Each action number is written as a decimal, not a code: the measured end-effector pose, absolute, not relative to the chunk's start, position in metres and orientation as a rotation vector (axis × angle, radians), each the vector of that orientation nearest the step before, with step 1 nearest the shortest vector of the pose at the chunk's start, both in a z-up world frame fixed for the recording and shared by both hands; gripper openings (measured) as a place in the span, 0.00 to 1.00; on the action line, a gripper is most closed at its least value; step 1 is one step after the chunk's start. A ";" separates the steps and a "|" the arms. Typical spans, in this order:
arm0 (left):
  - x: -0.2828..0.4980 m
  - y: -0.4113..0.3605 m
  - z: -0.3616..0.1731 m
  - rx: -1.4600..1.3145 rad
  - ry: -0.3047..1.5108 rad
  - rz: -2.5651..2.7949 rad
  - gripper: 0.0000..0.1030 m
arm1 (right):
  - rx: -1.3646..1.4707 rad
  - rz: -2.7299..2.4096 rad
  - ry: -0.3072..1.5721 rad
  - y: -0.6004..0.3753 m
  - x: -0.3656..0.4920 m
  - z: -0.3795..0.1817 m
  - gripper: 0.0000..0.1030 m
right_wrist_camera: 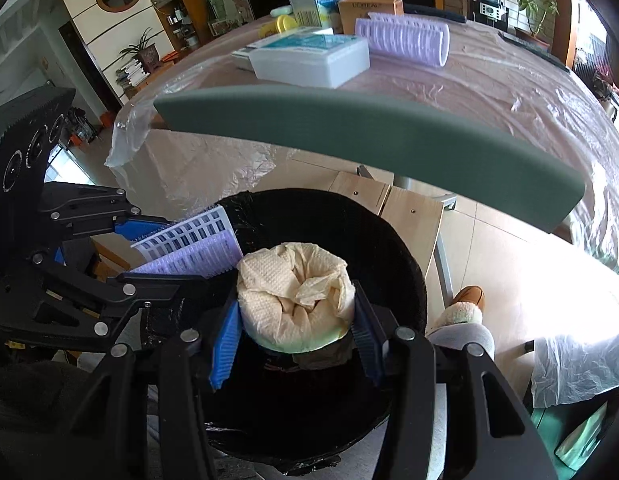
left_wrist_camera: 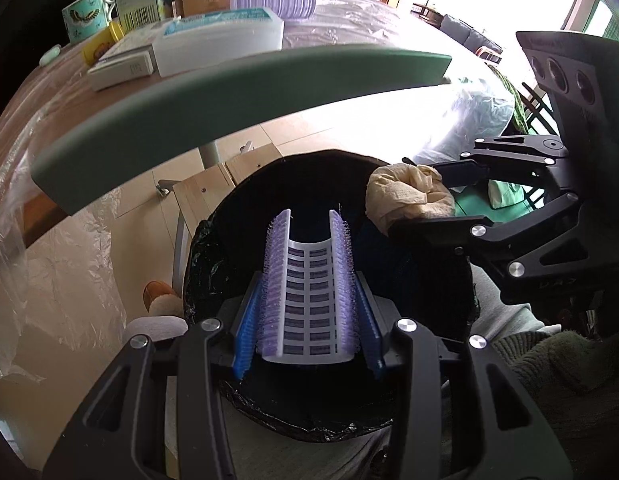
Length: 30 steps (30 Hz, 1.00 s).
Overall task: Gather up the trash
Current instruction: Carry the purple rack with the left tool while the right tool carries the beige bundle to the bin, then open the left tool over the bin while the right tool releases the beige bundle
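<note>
My left gripper [left_wrist_camera: 307,280] is shut on a purple-bristled white plastic roller piece [left_wrist_camera: 307,304] and holds it over the black-lined trash bin [left_wrist_camera: 213,240]. The roller piece also shows in the right wrist view [right_wrist_camera: 189,244], at the bin's left rim. My right gripper [right_wrist_camera: 295,316] is shut on a crumpled beige paper towel wad [right_wrist_camera: 293,296] above the bin [right_wrist_camera: 389,248]. In the left wrist view the wad [left_wrist_camera: 409,196] hangs over the bin's right rim, in the right gripper [left_wrist_camera: 433,200].
A grey-green chair back [left_wrist_camera: 229,96] arches over the bin. Behind it the plastic-covered table [right_wrist_camera: 489,80] carries a white box [right_wrist_camera: 309,60], a second purple roller [right_wrist_camera: 403,38], cartons and a mug [left_wrist_camera: 87,12]. A slippered foot [right_wrist_camera: 465,304] is on the floor to the right.
</note>
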<state>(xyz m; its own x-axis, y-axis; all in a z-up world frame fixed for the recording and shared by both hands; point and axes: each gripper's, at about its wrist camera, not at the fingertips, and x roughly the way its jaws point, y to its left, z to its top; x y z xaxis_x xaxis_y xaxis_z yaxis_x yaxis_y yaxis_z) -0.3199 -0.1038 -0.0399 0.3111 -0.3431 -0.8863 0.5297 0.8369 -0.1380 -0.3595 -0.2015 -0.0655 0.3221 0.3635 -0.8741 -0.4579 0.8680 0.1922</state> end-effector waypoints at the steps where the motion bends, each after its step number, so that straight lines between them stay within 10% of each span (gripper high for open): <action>1: -0.319 -0.104 -0.042 0.196 1.120 -0.578 0.43 | -0.096 0.538 1.127 -0.201 -0.359 -0.069 0.49; 30: -0.309 -0.114 -0.079 0.238 1.185 -0.577 0.45 | -0.104 0.485 1.207 -0.211 -0.352 -0.105 0.53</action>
<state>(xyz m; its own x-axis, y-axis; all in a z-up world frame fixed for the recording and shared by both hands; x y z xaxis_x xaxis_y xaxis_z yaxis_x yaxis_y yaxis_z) -0.3087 -0.1143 -0.0794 0.2538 -0.2981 -0.9202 0.5404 0.8327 -0.1207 -0.3515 -0.2110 -0.1054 0.2672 0.3039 -0.9144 -0.4128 0.8936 0.1764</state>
